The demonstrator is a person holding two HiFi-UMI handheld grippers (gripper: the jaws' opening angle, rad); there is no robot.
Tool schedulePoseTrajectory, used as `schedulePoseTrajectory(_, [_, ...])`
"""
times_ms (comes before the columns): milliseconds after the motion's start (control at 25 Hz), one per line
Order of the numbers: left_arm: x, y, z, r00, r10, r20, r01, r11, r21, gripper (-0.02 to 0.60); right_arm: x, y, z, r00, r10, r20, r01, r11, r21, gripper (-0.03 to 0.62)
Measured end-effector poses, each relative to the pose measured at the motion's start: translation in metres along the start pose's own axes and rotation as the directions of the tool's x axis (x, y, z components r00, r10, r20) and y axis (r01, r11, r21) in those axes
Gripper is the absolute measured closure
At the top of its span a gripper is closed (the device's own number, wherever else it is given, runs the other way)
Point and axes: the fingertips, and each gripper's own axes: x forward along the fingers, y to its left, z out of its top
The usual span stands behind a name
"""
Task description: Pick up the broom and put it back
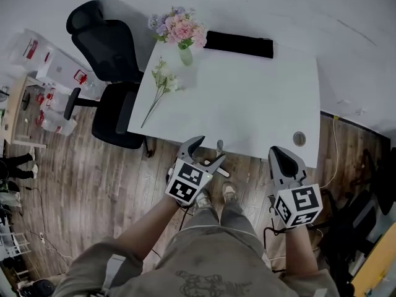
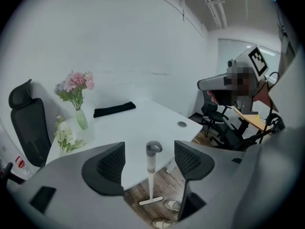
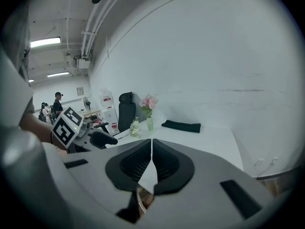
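Holding both tools over the wood floor (image 1: pixel 93 172) at the bench's (image 1: pixel 260 98) 6 o'clock edge. My left hand-held gripper (image 1: pixel 208 151) is spread wide and grips nothing. The broom (image 2: pixel 151 175) stands upright at its 12 o'clock, framed between the jaws but clear of both, handle top at the bench edge, head on the floor near my shoes (image 2: pixel 171 205). My right hand-held gripper (image 3: pixel 151 147), at 3 o'clock of the left, is closed tight and empty.

Readable text: none in any view.
Boxes (image 1: pixel 59 67), upper left of head view: red labels, too small to read.
Cubes on left gripper (image 1: pixel 208 150) and right gripper (image 1: pixel 276 153): black-and-white square patterns, no letters.
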Motion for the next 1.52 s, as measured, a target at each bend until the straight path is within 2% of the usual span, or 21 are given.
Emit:
schedulePoseTrajectory(240, [-0.066, 0.008, 0.057, 0.987, 0.049, 0.152, -0.053, 0.998, 0.026, 0.252, -0.017, 0.010, 0.051, 0.995, 0.010, 0.100, -0.004, 0.999, -0.054, 0.559])
schedulePoseTrajectory(520, [-0.136, 0.010, 0.106, 0.943, 0.047, 0.330, -0.058, 0.998, 0.022, 0.258, -0.049, 0.044, 0.104, 0.975, 0.066, 0.211, -0.042, 0.992, -0.117, 0.559])
schedulePoseTrajectory(720, [-0.180, 0.019, 0.122, 0.900, 0.106, 0.424, -0.133, 0.991, 0.035, 0.376, -0.064, 0.061, 0.127, 0.963, 0.086, 0.254, -0.047, 0.987, -0.156, 0.559])
schedulePoseTrajectory(880, [-0.205, 0.026, 0.127, 0.871, 0.151, 0.467, -0.184, 0.983, 0.025, 0.460, -0.067, 0.073, 0.136, 0.958, 0.113, 0.264, -0.066, 0.981, -0.181, 0.559])
schedulePoseTrajectory(1160, [-0.232, 0.038, 0.122, 0.836, 0.250, 0.488, -0.280, 0.960, -0.012, 0.555, -0.068, 0.096, 0.143, 0.945, 0.172, 0.279, -0.116, 0.972, -0.206, 0.559])
schedulePoseTrajectory(1320, [-0.239, 0.044, 0.114, 0.820, 0.292, 0.493, -0.304, 0.951, -0.058, 0.565, -0.072, 0.109, 0.152, 0.921, 0.220, 0.323, -0.150, 0.962, -0.226, 0.560])
schedulePoseTrajectory(1520, [-0.239, 0.045, 0.113, 0.819, 0.291, 0.495, -0.313, 0.949, -0.041, 0.565, -0.069, 0.111, 0.155, 0.918, 0.232, 0.323, -0.161, 0.960, -0.230, 0.560])
